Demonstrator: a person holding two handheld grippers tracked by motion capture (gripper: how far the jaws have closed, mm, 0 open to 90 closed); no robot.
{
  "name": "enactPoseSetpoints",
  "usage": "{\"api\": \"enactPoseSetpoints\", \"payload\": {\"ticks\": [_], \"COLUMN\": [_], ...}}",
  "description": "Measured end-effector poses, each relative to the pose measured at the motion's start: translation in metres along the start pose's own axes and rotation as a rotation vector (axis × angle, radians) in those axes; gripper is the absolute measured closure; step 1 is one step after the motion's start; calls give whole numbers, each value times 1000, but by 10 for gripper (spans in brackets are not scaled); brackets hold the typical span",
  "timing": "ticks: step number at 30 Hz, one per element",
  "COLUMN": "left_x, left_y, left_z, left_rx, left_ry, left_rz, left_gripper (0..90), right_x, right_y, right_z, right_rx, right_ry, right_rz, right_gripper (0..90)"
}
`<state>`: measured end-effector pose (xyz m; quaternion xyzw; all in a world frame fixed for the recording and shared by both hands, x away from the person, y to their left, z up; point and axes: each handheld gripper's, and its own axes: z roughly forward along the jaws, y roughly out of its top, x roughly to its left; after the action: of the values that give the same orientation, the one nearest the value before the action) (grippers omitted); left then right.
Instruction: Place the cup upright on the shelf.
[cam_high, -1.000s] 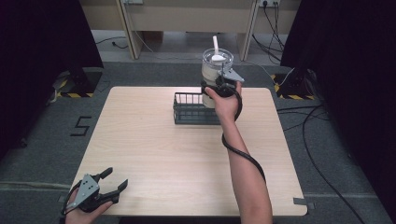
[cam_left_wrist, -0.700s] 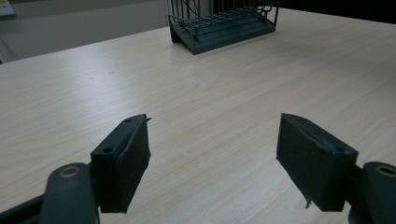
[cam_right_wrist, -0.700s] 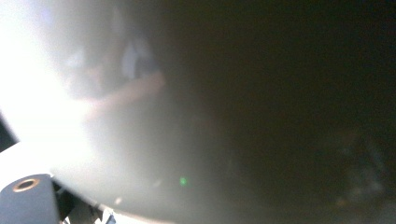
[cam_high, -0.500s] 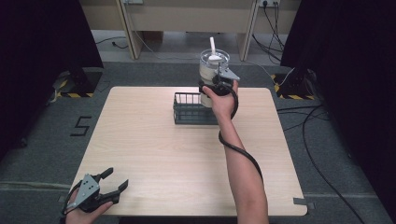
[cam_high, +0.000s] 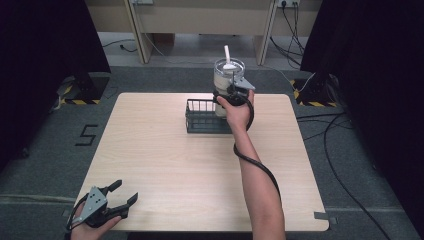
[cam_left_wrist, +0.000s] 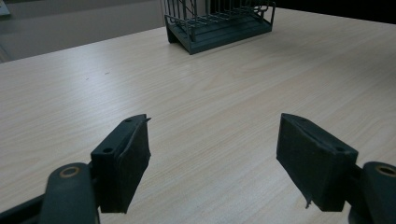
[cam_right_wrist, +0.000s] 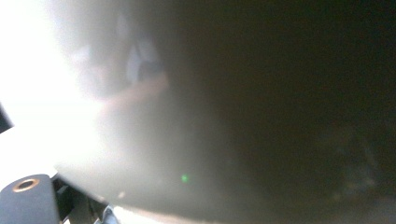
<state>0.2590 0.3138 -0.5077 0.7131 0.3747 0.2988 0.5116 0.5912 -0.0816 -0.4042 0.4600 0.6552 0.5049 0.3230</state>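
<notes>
Wooden table (cam_high: 200, 170) spreads wide. At twelve o'clock sits a dark wire rack (cam_high: 206, 116). Lifted above its right end, a clear jar (cam_high: 228, 75) with a white utensil (cam_high: 227, 56) inside, the right gripper (cam_high: 231, 91) clamped around it. At seven o'clock, the left gripper (cam_high: 121, 194) rests, jaws wide apart.

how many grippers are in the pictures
2. The left gripper sits open at the table's near left corner. The right gripper holds a clear jar above the wire rack.
</notes>
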Motion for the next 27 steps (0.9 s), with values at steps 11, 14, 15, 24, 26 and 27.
{"api": "enactPoseSetpoints", "payload": {"ticks": [11,14,15,24,26,27], "left_x": [0,1,1,1,1,1], "left_y": [0,0,0,-1,0,0], "left_z": [0,0,0,0,0,0], "left_rx": [3,3,1,-1,1,1], "left_ry": [-3,-3,-3,-5,-5,-6], "left_rz": [4,3,2,2,3,3], "left_gripper": [250,250,250,250,250,250], "right_x": [1,2,2,3,2,2], "right_y": [-13,-16,-17,-22,-22,-23], "right_z": [7,9,10,11,11,10], "right_rx": [20,25,26,24,24,20], "right_ry": [7,6,5,8,5,5], "right_rz": [-3,-7,-14,-20,-15,-14], "right_gripper": [103,103,103,103,102,102]}}
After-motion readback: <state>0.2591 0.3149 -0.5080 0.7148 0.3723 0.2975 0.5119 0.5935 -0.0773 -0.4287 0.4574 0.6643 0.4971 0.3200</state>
